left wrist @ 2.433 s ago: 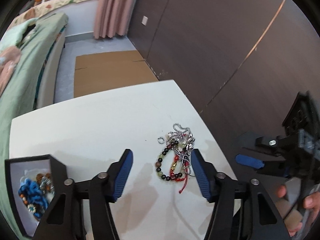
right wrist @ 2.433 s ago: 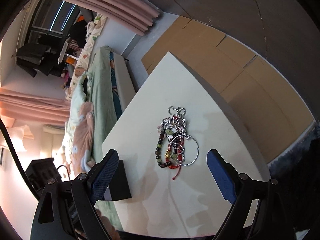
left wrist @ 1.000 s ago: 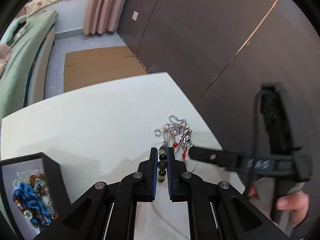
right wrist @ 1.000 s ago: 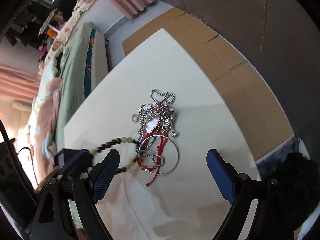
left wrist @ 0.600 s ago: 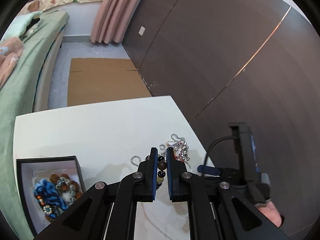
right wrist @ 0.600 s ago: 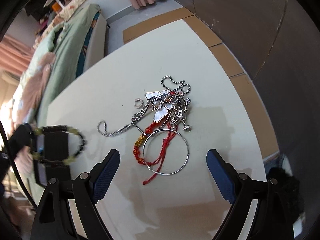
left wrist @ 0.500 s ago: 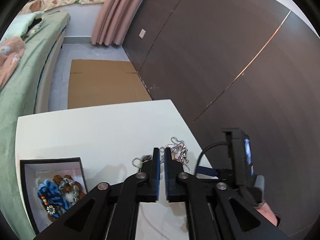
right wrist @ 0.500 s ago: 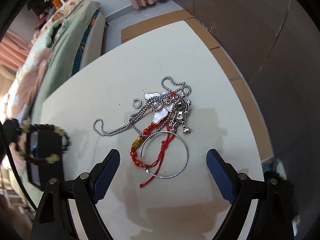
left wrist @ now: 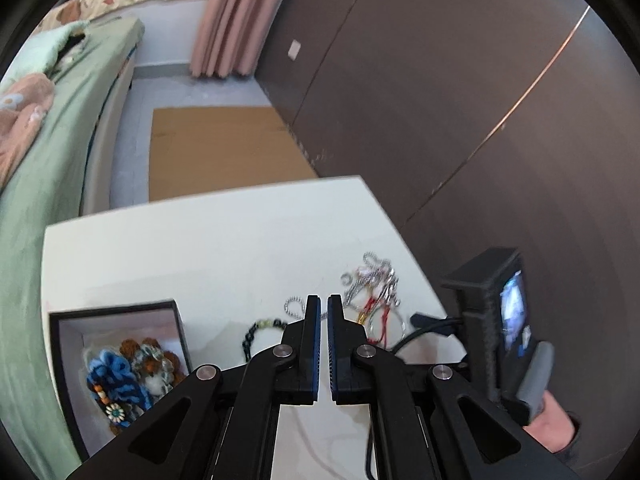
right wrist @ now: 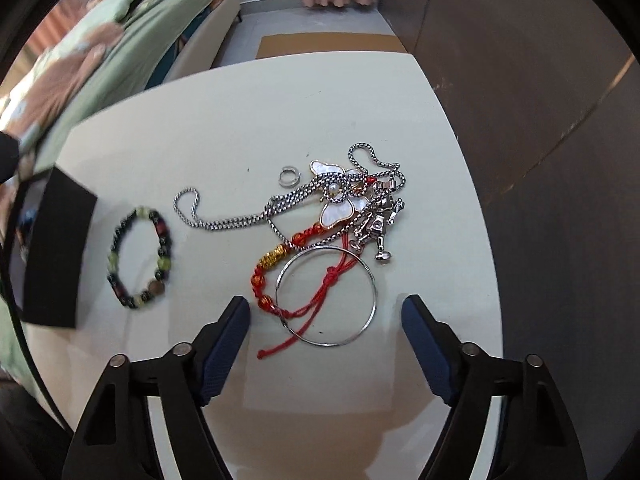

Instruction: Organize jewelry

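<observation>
A beaded bracelet point(right wrist: 140, 256) of dark and green beads lies flat on the white table point(right wrist: 240, 120), beside the black jewelry box point(right wrist: 52, 248); it also shows in the left wrist view point(left wrist: 260, 330). My left gripper point(left wrist: 324, 304) is shut and empty above the table, its jaws nearly touching. A pile of jewelry lies ahead of my open right gripper point(right wrist: 326, 312): a silver bangle point(right wrist: 326, 296), a red cord bracelet point(right wrist: 280, 264), a silver chain point(right wrist: 240, 216), a butterfly pendant point(right wrist: 336, 196) and a small ring point(right wrist: 289, 177). The box point(left wrist: 120, 368) holds blue and brown pieces.
A dark wall panel point(left wrist: 440, 100) runs along the table's right side. A bed with green bedding point(left wrist: 48, 120) stands to the left. Cardboard point(left wrist: 216, 148) lies on the floor beyond the table. The right gripper's body and a hand point(left wrist: 520, 360) show at the left view's right.
My left gripper lifted the beaded bracelet out of the pile, carried it left toward the box, and the bracelet now lies on the table outside the box. The right gripper moved closer to the pile.
</observation>
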### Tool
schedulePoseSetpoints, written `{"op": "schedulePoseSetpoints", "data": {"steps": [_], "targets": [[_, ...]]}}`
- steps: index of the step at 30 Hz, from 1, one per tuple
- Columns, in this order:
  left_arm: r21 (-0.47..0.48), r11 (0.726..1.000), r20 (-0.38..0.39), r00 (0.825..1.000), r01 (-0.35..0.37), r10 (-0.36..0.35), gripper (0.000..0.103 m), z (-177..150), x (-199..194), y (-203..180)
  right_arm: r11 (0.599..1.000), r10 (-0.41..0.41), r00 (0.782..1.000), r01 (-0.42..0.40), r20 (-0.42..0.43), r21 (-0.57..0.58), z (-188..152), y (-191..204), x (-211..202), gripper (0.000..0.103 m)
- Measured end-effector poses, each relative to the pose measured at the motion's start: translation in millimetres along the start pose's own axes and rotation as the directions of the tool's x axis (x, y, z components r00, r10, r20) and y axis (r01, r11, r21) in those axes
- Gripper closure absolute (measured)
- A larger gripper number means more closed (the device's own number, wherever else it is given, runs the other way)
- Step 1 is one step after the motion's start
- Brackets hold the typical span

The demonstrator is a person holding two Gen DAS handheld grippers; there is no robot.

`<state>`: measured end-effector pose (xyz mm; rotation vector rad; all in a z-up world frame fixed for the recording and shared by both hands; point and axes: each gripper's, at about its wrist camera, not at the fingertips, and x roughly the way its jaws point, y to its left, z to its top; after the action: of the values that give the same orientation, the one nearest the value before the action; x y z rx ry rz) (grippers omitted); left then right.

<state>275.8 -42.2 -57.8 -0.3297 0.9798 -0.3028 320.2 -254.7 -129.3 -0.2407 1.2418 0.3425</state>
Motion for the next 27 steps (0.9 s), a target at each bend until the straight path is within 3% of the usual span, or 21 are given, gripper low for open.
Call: {"op": "schedulePoseSetpoints", "data": {"steps": [3,6,8,10,12,20,27], "targets": [[-0.005,1.000,-0.043,0.999,-0.011,0.011,0.100,-3.3,11.9,0.8,1.000,0.016,1.000,-0.016,0.010,0.004,-4.3,-6.5,-7.4,0.054],[-0.004,1.000,-0.074,0.997,-0.025,0.025,0.096,-6.8,20.2,0.6,0.996,0.076,0.997,-0.076,0.009,0.044,-9.1,-20.9,-11.9,0.054],[0.001,1.000,-0.096,0.995,-0.030,0.030,0.084,-11.7,26.3,-0.2,0.991,0.110,0.994,-0.111,0.012,0.074,-10.0,-30.1,-14.5,0.054],[0.002,1.000,-0.112,0.993,-0.030,0.030,0.057,-16.8,31.7,-2.5,0.981,0.157,0.987,-0.159,0.021,0.114,-9.1,-41.2,-16.7,0.054],[0.010,1.000,-0.126,0.992,-0.030,0.031,0.050,-21.7,36.1,-4.9,0.967,0.199,0.979,-0.202,0.036,0.155,-10.8,-53.4,-20.6,0.054],[0.090,0.991,-0.162,0.980,-0.098,0.112,0.050,-36.4,58.5,-17.8,0.908,0.316,0.943,-0.333,0.105,0.254,-12.6,-84.0,-28.8,0.054],[0.180,0.966,-0.156,0.964,-0.186,0.215,0.054,-51.6,76.8,-23.0,0.903,0.316,0.939,-0.341,0.134,0.260,-1.5,-78.7,-33.6,0.054]]}}
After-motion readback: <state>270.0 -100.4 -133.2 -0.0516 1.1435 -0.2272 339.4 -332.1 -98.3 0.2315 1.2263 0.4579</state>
